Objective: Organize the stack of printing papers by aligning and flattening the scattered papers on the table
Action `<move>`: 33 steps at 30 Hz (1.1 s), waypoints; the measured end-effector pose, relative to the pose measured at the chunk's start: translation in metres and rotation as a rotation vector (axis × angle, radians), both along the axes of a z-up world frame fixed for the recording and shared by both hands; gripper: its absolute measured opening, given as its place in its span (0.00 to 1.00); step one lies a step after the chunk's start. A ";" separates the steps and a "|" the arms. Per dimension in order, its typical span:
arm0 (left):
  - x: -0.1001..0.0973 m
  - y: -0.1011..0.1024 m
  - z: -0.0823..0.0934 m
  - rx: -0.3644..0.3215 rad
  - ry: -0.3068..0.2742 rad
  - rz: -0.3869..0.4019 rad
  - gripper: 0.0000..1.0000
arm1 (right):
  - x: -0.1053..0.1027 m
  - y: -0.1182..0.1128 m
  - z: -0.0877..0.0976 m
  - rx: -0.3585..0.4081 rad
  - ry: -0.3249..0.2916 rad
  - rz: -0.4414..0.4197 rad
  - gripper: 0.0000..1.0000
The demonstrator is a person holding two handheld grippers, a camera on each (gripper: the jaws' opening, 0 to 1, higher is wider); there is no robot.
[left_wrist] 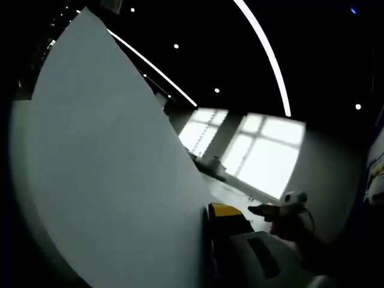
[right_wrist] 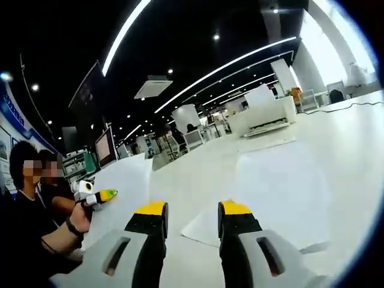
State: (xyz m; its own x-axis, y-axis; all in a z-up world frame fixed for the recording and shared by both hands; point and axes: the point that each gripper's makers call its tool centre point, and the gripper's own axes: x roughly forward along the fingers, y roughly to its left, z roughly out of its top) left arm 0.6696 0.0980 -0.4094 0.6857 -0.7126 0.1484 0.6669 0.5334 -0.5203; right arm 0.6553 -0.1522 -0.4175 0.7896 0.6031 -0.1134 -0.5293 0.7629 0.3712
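A big white sheet of paper [left_wrist: 114, 174] stands lifted across the left gripper view, its edge against the yellow-tipped jaw of my left gripper [left_wrist: 209, 211], which is shut on it; the other jaw is hidden behind the sheet. In the right gripper view the same left gripper [right_wrist: 101, 195] shows at the left in a person's hand, holding that sheet [right_wrist: 123, 180]. My right gripper [right_wrist: 193, 209] is open with nothing between its jaws, above white sheets [right_wrist: 279, 186] lying loosely overlapped on the table. The right gripper [left_wrist: 287, 207] also appears at the right of the left gripper view.
The white table [right_wrist: 354, 138] stretches far to the right. A person [right_wrist: 36, 204] sits at the left edge. Desks, monitors [right_wrist: 105, 147] and chairs stand beyond the table, and bright windows [left_wrist: 264, 150] lie behind.
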 end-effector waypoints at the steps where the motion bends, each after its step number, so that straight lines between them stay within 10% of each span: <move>1: 0.000 0.000 0.000 0.000 0.000 0.000 0.09 | 0.000 0.000 0.000 -0.002 0.000 -0.001 0.29; 33: 0.001 0.001 -0.001 -0.001 0.004 -0.002 0.09 | 0.009 -0.008 0.004 -0.043 -0.023 -0.047 0.63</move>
State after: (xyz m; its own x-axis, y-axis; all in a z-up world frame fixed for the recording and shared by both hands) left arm 0.6711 0.0992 -0.4104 0.6851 -0.7136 0.1463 0.6658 0.5320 -0.5232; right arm 0.6643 -0.1600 -0.4140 0.8197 0.5602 -0.1199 -0.5006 0.8022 0.3254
